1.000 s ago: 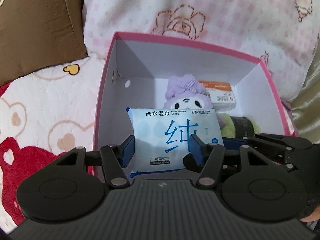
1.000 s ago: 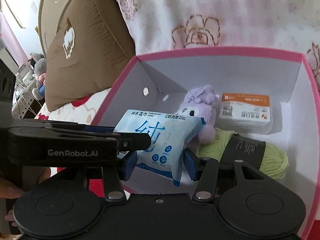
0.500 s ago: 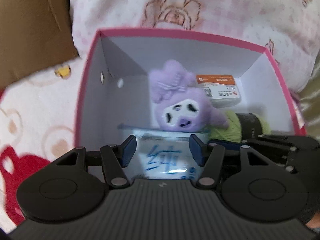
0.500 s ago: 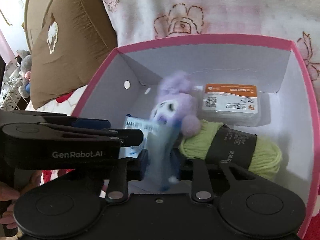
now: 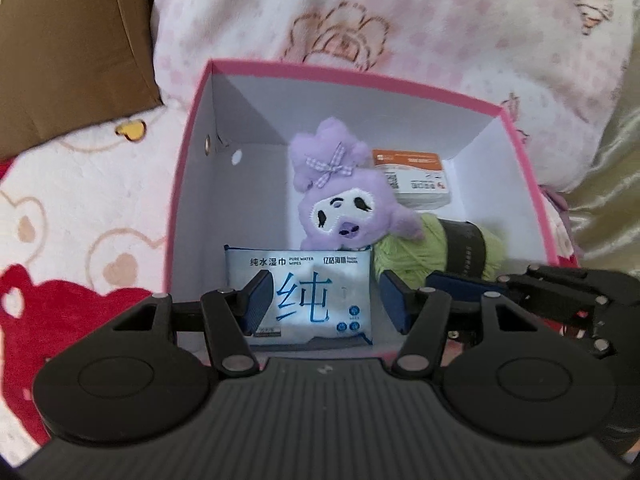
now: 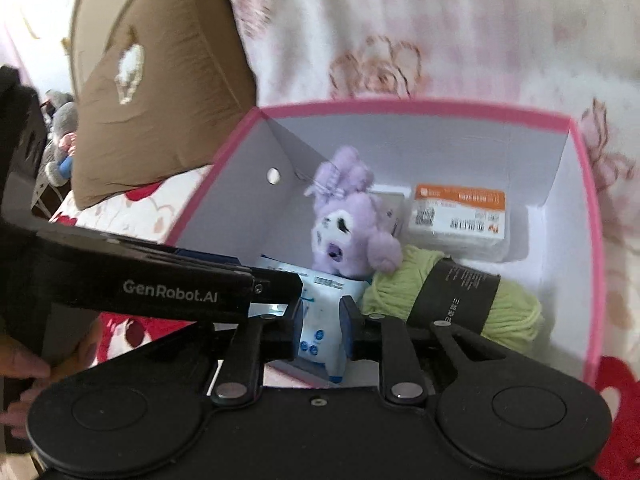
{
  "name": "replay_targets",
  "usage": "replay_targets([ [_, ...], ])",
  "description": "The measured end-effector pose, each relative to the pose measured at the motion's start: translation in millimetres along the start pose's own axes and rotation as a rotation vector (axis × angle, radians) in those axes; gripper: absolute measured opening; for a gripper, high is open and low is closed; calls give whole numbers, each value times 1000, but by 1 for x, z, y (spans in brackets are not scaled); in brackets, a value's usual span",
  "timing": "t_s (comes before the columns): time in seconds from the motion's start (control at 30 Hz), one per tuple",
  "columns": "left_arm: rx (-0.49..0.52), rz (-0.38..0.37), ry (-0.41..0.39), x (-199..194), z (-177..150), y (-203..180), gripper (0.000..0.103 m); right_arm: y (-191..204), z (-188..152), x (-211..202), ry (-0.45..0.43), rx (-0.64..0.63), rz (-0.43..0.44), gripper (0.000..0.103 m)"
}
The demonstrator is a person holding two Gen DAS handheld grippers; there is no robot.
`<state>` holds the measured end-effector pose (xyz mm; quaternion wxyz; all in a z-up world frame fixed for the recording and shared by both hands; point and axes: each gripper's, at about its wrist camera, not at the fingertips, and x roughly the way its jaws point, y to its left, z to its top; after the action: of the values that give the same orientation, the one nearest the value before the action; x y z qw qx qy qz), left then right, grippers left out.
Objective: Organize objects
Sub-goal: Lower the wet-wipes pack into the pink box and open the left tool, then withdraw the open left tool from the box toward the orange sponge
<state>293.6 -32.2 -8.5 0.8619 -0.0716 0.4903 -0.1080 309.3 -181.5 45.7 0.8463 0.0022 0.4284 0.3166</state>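
While the wipes pack (image 5: 308,298) is seen lying low in the pink box (image 5: 188,184), centre frame, the left gripper (image 5: 324,304) is held open around it, untouched; the right gripper (image 6: 322,330) is shown closed.

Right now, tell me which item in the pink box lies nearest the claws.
The blue wet-wipes pack, flat against the box's near wall. The purple plush, green yarn and orange-labelled packet sit farther back.

- a home bedroom, seen on a bed
- a pink floral quilt (image 5: 400,32) fills the top of the frame
- a brown pillow (image 6: 160,92) lies upper left
- a bear-print blanket (image 5: 80,208) lies at the left
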Motion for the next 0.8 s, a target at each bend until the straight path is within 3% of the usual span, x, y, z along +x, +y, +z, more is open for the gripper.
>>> replay_targets([
  [0.1,28,40,-12,-15,-3,-6,58,11,0,-15,-12,-50,-12,25],
  [0.4,30,27,-16,-67,-12,-18,58,33,-3,-59,-43,-101,-66,29],
  [0.47,17,13,-18,-80,-14,-21,58,37,-5,-71,-52,-113,-72,33],
  [0.7,24,-1,-34,-123,-35,-35,66,53,-21,-101,-91,-132,-98,70],
  [0.8,28,-23,-45,-142,-44,-40,71,59,-33,-109,-92,-103,-102,71],
])
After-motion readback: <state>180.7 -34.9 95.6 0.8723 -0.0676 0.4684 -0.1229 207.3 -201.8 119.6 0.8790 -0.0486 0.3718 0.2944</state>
